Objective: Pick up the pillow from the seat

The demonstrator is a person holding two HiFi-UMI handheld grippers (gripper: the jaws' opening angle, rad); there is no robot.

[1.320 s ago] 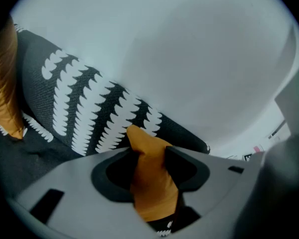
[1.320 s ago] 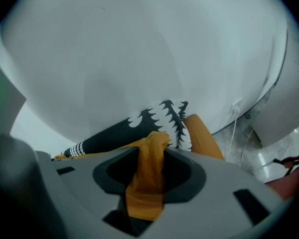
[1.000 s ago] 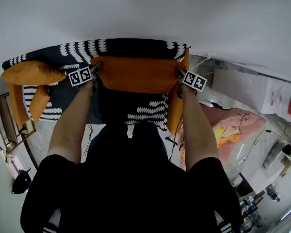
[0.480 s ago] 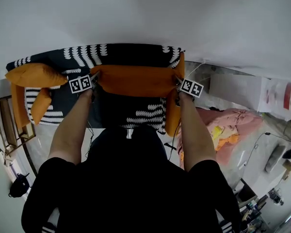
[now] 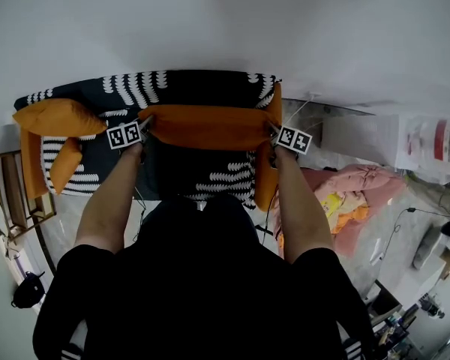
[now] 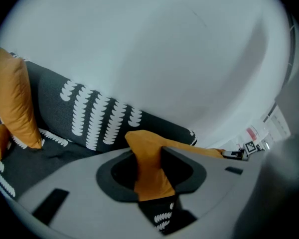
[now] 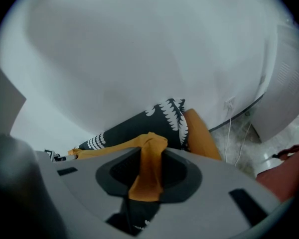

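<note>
Plain orange pillow (image 5: pixel 206 126), pulled long, is held up over the patterned sofa's (image 5: pixel 135 85) right end. My left gripper (image 5: pixel 145 121) and right gripper (image 5: pixel 273 130) are closing, each pinching a bunched end.

White wall (image 5: pixel 225 21) behind; pale floor (image 5: pixel 364 238) strewn with pink cloth (image 5: pixel 360 182); wooden rack (image 5: pixel 7 193) left.

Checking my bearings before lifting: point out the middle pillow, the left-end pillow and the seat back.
middle pillow (image 5: pixel 206 126), head view, centre of its orange face.
left-end pillow (image 5: pixel 58 116), head view, middle of its face.
seat back (image 5: pixel 206 85), head view, dark fabric above the middle pillow.
</note>
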